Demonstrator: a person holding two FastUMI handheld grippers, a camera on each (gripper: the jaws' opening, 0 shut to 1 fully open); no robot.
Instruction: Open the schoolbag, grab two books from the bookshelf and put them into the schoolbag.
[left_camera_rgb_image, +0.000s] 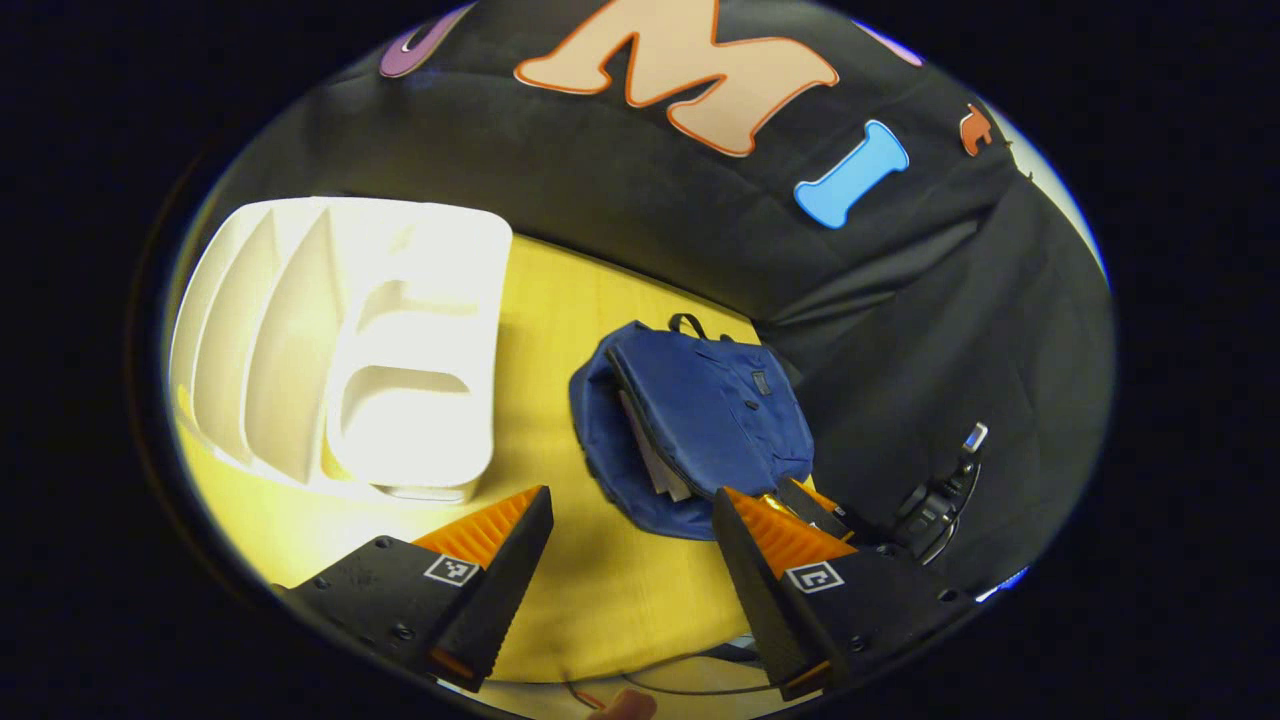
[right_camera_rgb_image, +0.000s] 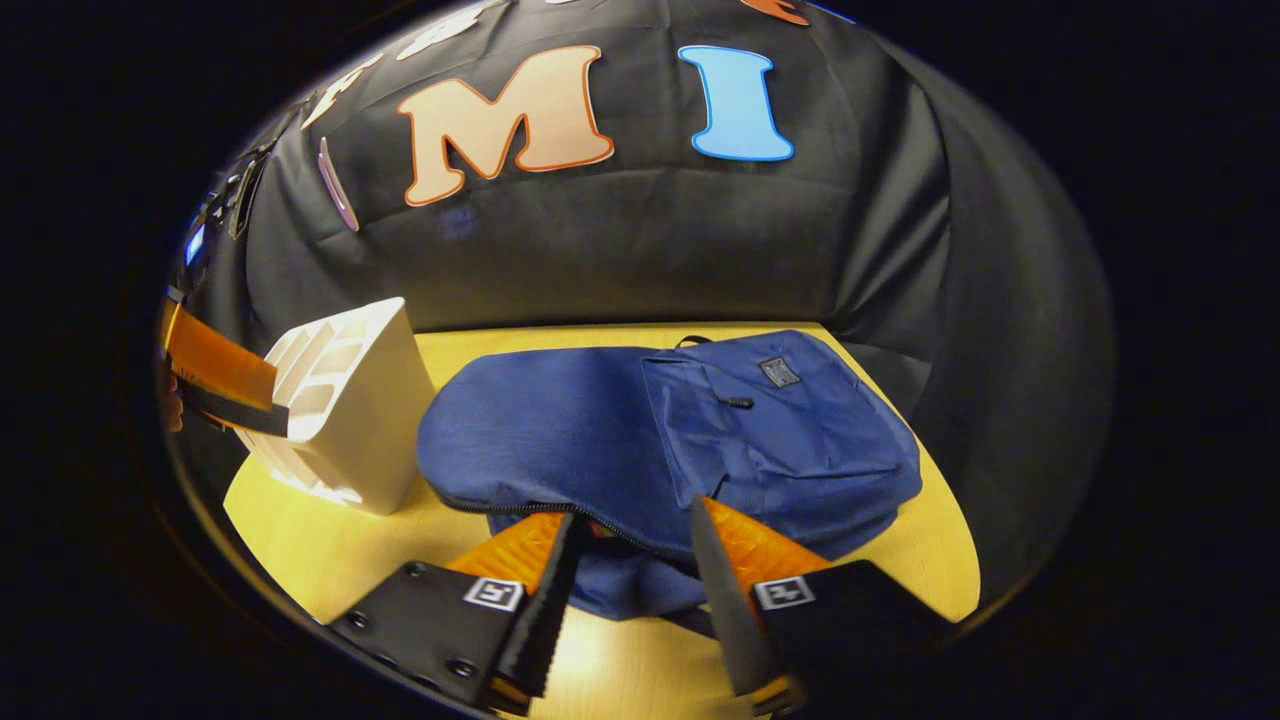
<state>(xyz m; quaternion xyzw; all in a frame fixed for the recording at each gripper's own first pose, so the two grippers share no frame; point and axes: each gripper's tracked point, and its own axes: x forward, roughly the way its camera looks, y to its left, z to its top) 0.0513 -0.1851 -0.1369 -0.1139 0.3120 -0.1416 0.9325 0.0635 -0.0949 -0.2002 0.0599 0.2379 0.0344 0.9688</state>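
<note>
Landmark: the schoolbag (left_camera_rgb_image: 700, 420), a blue bag lying flat on the yellow counter (left_camera_rgb_image: 600, 590).

Left of the schoolbag stands the white bookshelf (left_camera_rgb_image: 340, 340). Its slots appear empty in the left gripper view. At the schoolbag's open side, pale page edges of a book (left_camera_rgb_image: 655, 455) show inside the mouth; whether one or two books lie there cannot be told.

The left tongs (left_camera_rgb_image: 632, 545) hang above the counter, between bookshelf and schoolbag, jaws wide apart and gripping nothing.

In the right gripper view the right tongs (right_camera_rgb_image: 628, 560) sit at the near edge of the schoolbag (right_camera_rgb_image: 780, 440), jaws spread moderately either side of the zipper line (right_camera_rgb_image: 520, 508). No contact with the fabric can be confirmed, so they are judged empty.

Step in hand, as judged: loading appears at or near completion, the shelf being bare. The next move calls for confirming the book count inside the schoolbag, then pushing any protruding book fully in.
</note>
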